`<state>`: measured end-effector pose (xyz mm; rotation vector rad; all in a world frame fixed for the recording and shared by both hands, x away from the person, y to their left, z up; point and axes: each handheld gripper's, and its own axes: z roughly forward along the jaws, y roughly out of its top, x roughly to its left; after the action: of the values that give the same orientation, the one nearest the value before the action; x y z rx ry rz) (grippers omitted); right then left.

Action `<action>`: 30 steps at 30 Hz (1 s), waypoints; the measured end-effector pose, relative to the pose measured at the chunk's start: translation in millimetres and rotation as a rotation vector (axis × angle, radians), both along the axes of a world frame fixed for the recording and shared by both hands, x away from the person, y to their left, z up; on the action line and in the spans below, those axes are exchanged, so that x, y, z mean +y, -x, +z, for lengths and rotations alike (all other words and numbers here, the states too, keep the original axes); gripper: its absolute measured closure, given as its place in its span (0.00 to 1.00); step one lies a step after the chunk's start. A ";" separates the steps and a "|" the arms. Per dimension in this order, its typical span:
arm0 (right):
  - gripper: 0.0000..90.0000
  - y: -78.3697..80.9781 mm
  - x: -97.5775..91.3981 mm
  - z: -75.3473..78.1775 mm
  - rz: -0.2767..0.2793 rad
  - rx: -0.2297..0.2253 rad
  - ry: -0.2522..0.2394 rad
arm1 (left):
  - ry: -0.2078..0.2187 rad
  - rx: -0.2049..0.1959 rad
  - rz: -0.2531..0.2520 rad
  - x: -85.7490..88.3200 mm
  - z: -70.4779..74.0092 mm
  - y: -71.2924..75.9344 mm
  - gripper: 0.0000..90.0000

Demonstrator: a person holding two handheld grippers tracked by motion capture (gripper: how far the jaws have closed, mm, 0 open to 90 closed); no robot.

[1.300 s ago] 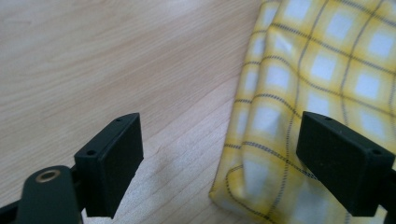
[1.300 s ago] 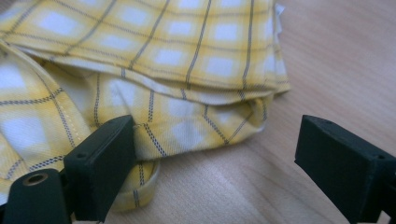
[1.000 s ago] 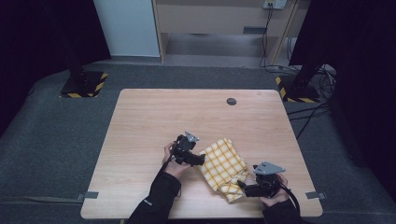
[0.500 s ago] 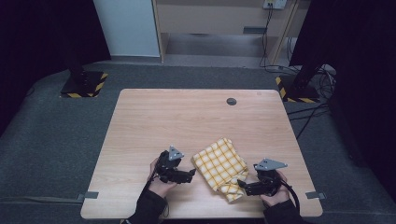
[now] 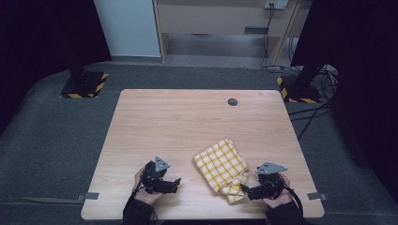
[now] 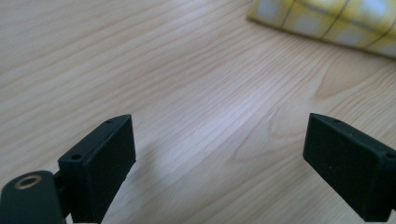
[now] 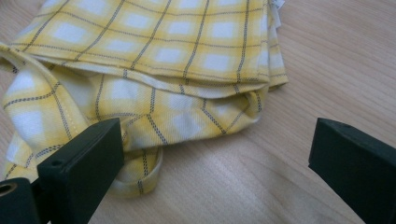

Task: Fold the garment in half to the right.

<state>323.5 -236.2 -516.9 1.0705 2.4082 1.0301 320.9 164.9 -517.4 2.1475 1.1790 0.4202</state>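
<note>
A yellow checked cloth lies folded on the wooden table, near its front edge. My left gripper hovers low to the cloth's left, apart from it. Its jaws have just been opening and stand open over bare wood, as the left gripper view shows, with the cloth's edge farther off. My right gripper sits at the cloth's near right corner. Its jaws have been opening too. They stand open, with a loose corner of the cloth lying beside the left jaw, not pinched.
A small dark round disc sits near the table's far edge. On the floor stand two bases with yellow-black stripes, at the left and at the right. Both hands are close to the table's front edge.
My left gripper has drawn away from the cloth, leftward and toward the front edge, with nothing in it. The cloth has settled flat. The right gripper has stayed put.
</note>
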 end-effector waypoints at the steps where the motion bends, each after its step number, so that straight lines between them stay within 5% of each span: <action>1: 0.04 0.9 -0.2 -0.4 0.001 0.001 0.001 | -0.005 0.001 0.013 4.8 -1.6 2.0 0.09; 5: 0.04 5.1 0.0 -1.1 0.011 0.000 0.014 | -0.008 0.001 0.048 21.9 -5.2 7.7 0.09; 7: 0.04 7.2 0.2 -2.0 0.017 0.001 0.023 | -0.052 -0.016 0.066 27.4 -8.6 10.3 0.08; 30: 0.04 17.1 7.9 -11.5 0.044 0.033 0.083 | -0.012 -0.042 0.112 48.5 -17.7 13.2 0.00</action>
<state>306.4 -228.3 -528.3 1.0182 2.4878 0.9239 307.7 213.4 -535.2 2.0795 1.2802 0.5203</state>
